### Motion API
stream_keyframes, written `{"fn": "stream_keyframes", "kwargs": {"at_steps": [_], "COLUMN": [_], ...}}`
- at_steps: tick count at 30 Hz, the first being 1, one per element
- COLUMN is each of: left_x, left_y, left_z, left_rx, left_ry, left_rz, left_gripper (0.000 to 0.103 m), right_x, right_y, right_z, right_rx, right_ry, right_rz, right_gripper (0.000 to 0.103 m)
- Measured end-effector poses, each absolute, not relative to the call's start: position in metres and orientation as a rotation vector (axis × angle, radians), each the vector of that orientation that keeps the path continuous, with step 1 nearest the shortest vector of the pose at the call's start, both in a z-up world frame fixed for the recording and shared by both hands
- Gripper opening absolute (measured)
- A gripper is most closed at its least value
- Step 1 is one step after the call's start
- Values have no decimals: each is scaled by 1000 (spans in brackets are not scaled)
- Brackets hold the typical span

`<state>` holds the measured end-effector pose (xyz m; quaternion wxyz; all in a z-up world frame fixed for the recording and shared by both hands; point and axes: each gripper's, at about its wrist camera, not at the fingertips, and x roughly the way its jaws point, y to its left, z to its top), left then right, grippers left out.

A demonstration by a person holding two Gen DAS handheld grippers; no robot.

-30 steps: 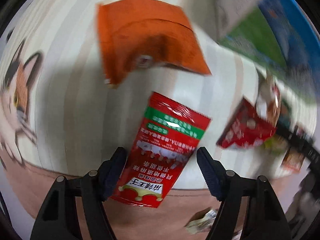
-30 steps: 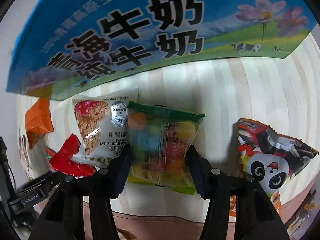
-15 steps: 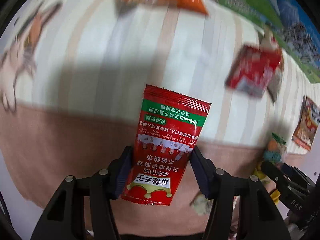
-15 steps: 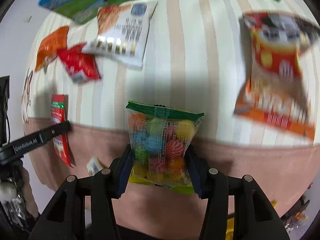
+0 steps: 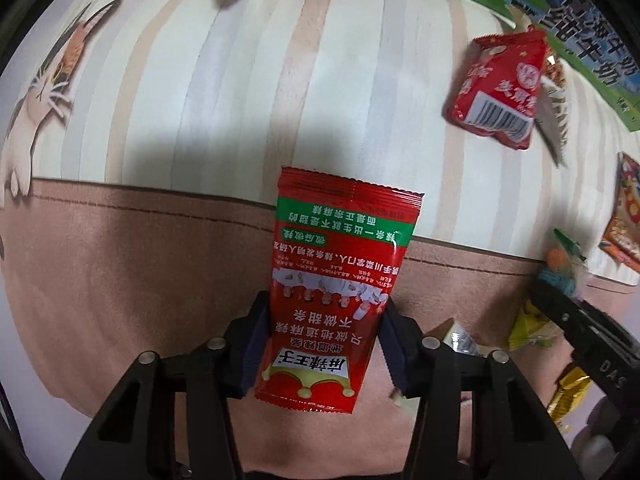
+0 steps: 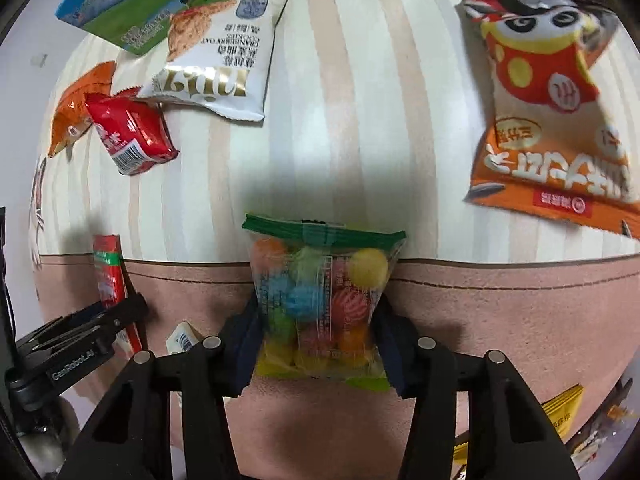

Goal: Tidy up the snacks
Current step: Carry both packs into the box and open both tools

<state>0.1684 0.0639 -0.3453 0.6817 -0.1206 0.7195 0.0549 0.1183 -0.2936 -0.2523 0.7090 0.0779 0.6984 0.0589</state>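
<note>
My left gripper (image 5: pixel 322 344) is shut on a red snack sachet (image 5: pixel 340 276) with a green band and holds it above the table's front edge. My right gripper (image 6: pixel 318 336) is shut on a clear bag of coloured candy balls (image 6: pixel 320 300) with a green top, also lifted over the front edge. In the right wrist view the left gripper (image 6: pixel 120 316) with the red sachet (image 6: pixel 110 280) shows at the left. In the left wrist view the right gripper (image 5: pixel 560 304) with the candy bag (image 5: pixel 560 268) shows at the right.
On the striped tablecloth (image 6: pixel 360 120) lie a white cookie pack (image 6: pixel 220 64), a small red pack (image 6: pixel 128 136), an orange pack (image 6: pixel 80 108) and a panda snack bag (image 6: pixel 548 100). A blue-green milk carton box (image 6: pixel 132 8) stands at the back. Small packets (image 6: pixel 560 412) lie below the edge.
Both grippers have pulled back from the table with their packs, so the table's front edge and the brown cloth border now show. The left gripper closed on the sachet.
</note>
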Motion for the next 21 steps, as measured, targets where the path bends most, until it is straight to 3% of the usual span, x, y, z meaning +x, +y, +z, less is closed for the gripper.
{"fn": "stream_keyframes", "kwargs": {"at_steps": [5,12,21], "left_x": [167,184,337], "left_y": [72,64,59], "left_z": [-307,-204,-116], "left_rx": [-393,-513,-527], "left_ry": [1573,1410,1293], "left_rz": [96,-7,-185], "left_gripper": [47,47,47], "right_x": [114,135,223], "right_y": [-305,-322,-345], "right_z": [-225,-145,-28], "right_rx": [252,343,294], "right_ry": [1507,1385,1194], "right_rz": [191,310,330], "right_gripper": [52,52,52]}}
